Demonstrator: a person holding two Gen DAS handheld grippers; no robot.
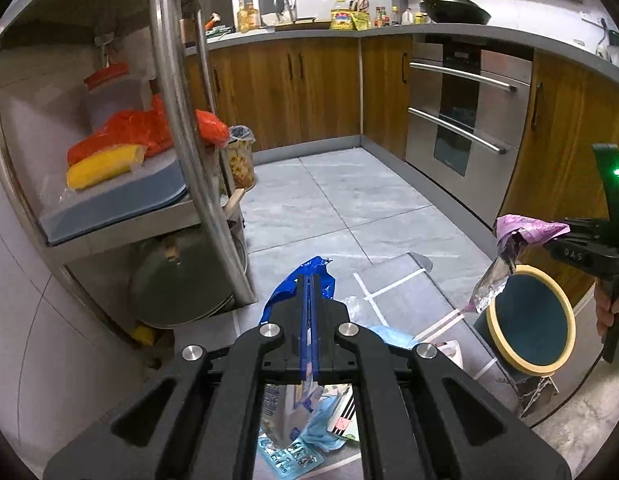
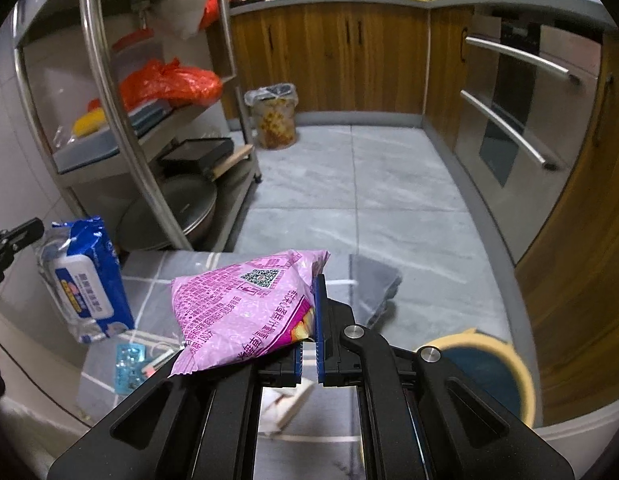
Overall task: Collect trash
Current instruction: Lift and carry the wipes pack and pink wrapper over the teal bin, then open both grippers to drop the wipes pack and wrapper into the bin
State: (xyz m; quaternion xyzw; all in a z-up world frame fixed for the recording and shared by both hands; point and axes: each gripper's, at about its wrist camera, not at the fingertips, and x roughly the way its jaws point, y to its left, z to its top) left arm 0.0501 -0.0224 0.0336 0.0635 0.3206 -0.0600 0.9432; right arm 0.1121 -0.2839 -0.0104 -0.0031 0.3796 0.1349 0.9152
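left gripper (image 1: 309, 292) clamps a blue wipes pack (image 2: 87, 280); right gripper (image 2: 308, 320) pinches a pink snack bag (image 2: 245, 304), with the bin (image 1: 531, 320) just below it.

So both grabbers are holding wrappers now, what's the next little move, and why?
Probably swing the right gripper sideways over the small bin and let go. It is shut on the purple snack bag, which in the left wrist view hangs just beside the bin's cream rim, not over the opening. The left gripper, shut on the blue wipes packet, is farther off and can follow.
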